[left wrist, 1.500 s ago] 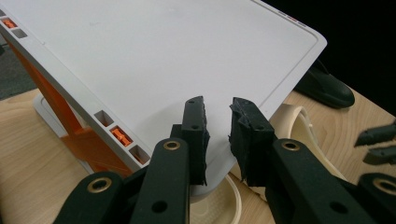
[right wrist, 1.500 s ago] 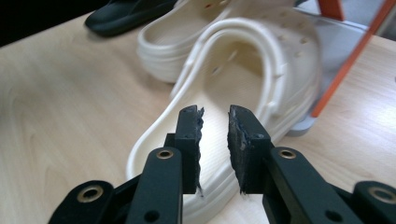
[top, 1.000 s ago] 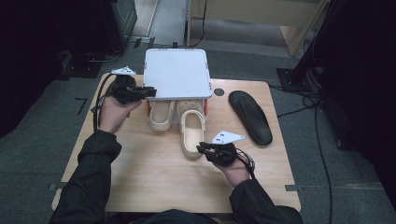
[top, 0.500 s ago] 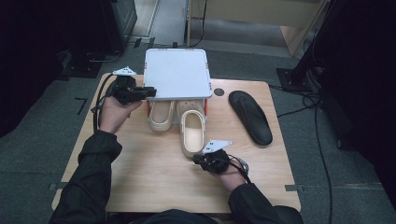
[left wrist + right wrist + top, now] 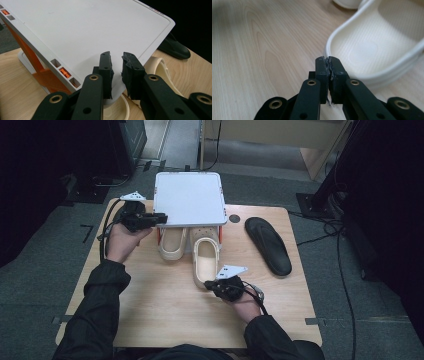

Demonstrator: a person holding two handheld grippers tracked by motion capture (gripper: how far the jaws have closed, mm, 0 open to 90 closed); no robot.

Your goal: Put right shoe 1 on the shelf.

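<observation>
While the left hand reaches in from the table's (image 5: 150, 305) left side, the left gripper (image 5: 159, 218) sits at the near left corner of the white lid (image 5: 189, 200). In the left gripper view its fingers (image 5: 106, 70) stand a narrow gap apart on either side of that corner, pinching the lid's edge. The lid is tilted, its near side raised off the orange box (image 5: 42, 75) below it, which stands at the far middle of the table.

Under the raised near edge, two cream shoes lie side by side with their toes toward the box. The left shoe (image 5: 172, 247) has its front tucked beneath the lid. The right shoe (image 5: 206, 262) lies just beside it and reaches farther toward the person, its heel out on the bare wood.

The right gripper (image 5: 207, 284) rests at that heel. Its fingers (image 5: 322, 67) have just been closing and are now pressed together, with nothing seen between them. In the right gripper view their tips sit just in front of the shoe's heel rim; whether they touch it I cannot tell.

Farther right, a black sole (image 5: 268, 245) lies flat on the table, well apart from the shoes and slanting toward the near right edge.
</observation>
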